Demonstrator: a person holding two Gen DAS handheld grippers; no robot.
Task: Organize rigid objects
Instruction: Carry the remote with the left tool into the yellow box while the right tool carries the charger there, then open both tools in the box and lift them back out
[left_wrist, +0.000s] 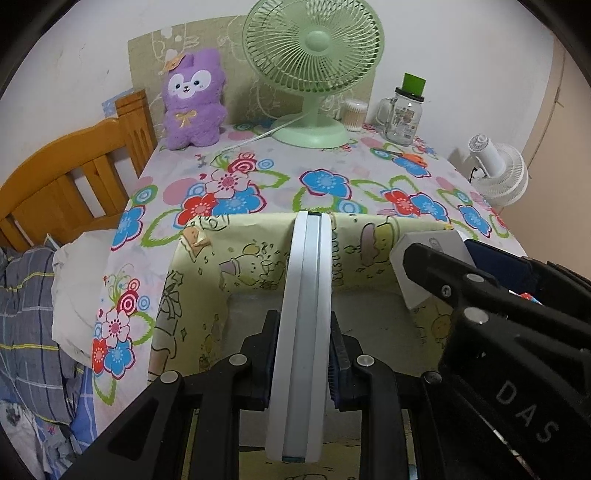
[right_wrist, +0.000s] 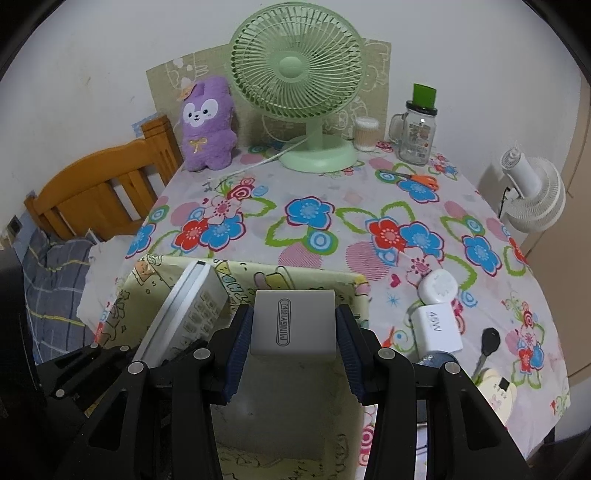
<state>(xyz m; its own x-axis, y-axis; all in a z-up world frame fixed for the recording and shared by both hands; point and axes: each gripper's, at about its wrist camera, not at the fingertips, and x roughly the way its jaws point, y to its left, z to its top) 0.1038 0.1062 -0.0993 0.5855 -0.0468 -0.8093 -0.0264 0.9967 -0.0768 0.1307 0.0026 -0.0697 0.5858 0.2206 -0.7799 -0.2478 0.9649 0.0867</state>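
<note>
A yellow cartoon-print storage box (left_wrist: 207, 266) (right_wrist: 295, 275) stands open at the near edge of the flowered table. My left gripper (left_wrist: 304, 354) is shut on a white calculator (left_wrist: 304, 277), held edge-on over the box's inside. In the right wrist view the calculator (right_wrist: 195, 306) shows its keys and leans at the box's left side. My right gripper (right_wrist: 295, 347) is shut on a white MINGYI adapter block (right_wrist: 293, 321), just over the box's far wall. In the left wrist view that gripper (left_wrist: 443, 280) and block (left_wrist: 413, 291) sit at the box's right side.
To the right of the box lie a round white plug (right_wrist: 439, 286), a white charger (right_wrist: 437, 328) and a black key (right_wrist: 489, 341). Orange scissors (right_wrist: 421, 180), a green fan (right_wrist: 295, 74), a purple plush (right_wrist: 207, 129) and a glass jar (right_wrist: 417, 136) stand further back. A wooden bedframe (right_wrist: 92, 192) is left.
</note>
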